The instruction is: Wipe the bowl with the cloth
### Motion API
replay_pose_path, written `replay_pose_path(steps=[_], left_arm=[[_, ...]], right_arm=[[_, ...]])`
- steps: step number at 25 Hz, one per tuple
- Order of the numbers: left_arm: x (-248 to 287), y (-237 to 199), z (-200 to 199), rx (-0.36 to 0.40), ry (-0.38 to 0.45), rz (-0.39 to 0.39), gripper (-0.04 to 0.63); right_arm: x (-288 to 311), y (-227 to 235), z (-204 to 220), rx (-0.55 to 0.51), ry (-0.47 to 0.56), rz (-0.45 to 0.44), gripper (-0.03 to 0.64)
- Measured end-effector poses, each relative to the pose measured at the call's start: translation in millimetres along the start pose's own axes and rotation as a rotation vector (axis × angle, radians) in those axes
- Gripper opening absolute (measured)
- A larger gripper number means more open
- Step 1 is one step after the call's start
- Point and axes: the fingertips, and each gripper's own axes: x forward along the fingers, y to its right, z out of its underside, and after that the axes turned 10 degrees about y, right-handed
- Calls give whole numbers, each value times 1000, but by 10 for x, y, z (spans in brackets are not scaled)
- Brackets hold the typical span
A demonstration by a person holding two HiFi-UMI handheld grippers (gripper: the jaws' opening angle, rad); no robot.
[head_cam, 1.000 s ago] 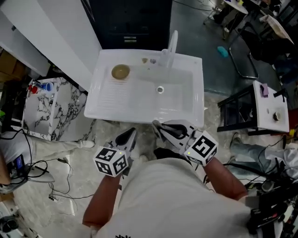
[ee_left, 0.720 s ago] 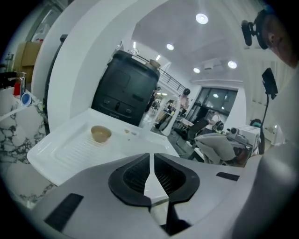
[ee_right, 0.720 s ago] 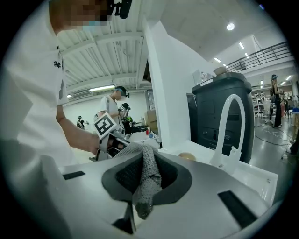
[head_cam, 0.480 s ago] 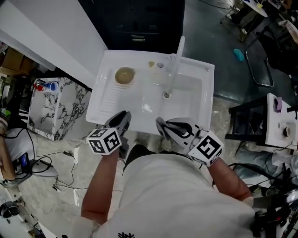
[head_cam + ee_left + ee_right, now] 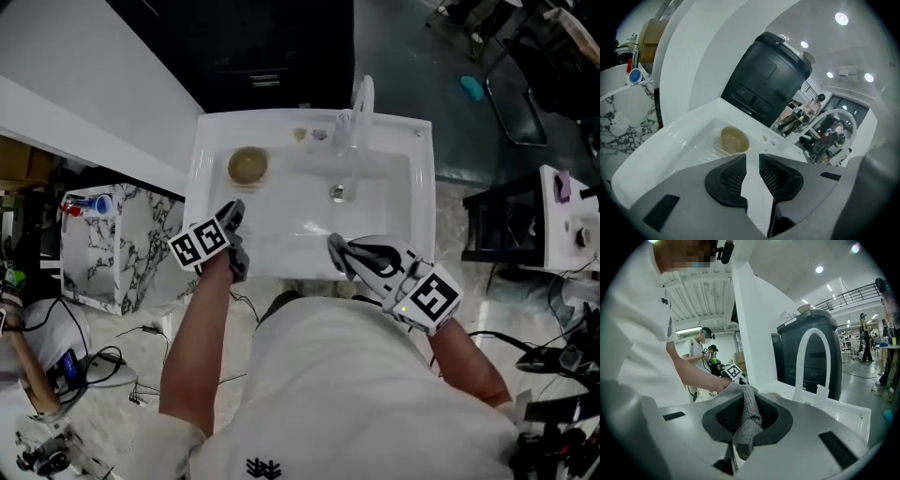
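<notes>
Now right tool (image 5: pixel 335 249) clamps cloth (image 5: pixel 748 425), left tool (image 5: pixel 753 161) opening, empty, bowl (image 5: pixel 734 139) apparently beyond

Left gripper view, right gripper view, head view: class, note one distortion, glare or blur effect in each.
Left gripper view: fisheye bends the sink rim, corners go black, ceiling lights flare. Right gripper view: same black ring, mosaic patch at top. Head view: glare streaks in the sink basin.
</notes>
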Motion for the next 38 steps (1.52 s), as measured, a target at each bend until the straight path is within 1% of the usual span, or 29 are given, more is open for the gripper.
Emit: replay_pose_path(steps=[4, 6, 9, 11, 15, 18, 23, 26, 29, 30, 32, 34, 38], left_arm=[[299, -362, -83, -8, -47, -32, 89], [441, -514, -115, -9, -68, -35, 91], [615, -671, -138, -42, -92, -22, 101], [708, -749, -158, -59, -105, -9, 110], [907, -908, -215, -54, -140, 0, 131], [1036, -997, -197, -58, -174, 10, 150], [1206, -1088, -161, -44, -212, 23, 156], [1294, -1082, -145, -63, -222, 34, 157], [1366, -1078, -103, -89, -234, 30, 156], [1380, -1088, -79, -94, -242, 25, 150], [1395, -1116, -44, -94, -257, 13, 106], [1388, -1154, -31, -87, -265, -4, 47], [1340, -1192, -40, -67, -266, -43, 28]], right_arm=[[204, 6, -22, -17, -19, 22, 37], [293, 23, -24, -19, -29, 51, 35], [406, 13, -6, -9, -39, 107, 35], [493, -24, 3, -9, -48, 130, 35], [655, -75, 5, -8, -66, 169, 37], [723, -93, 6, 6, -71, 210, 37], [772, -109, 49, 25, -81, 261, 35], [765, -97, 73, 29, -88, 282, 35], [738, -86, 80, 30, -86, 297, 35], [726, -87, 93, 33, -92, 302, 35], [704, -78, 118, 38, -104, 311, 35], [690, -65, 111, 34, -98, 315, 35], [649, -58, 84, 33, -94, 315, 35]])
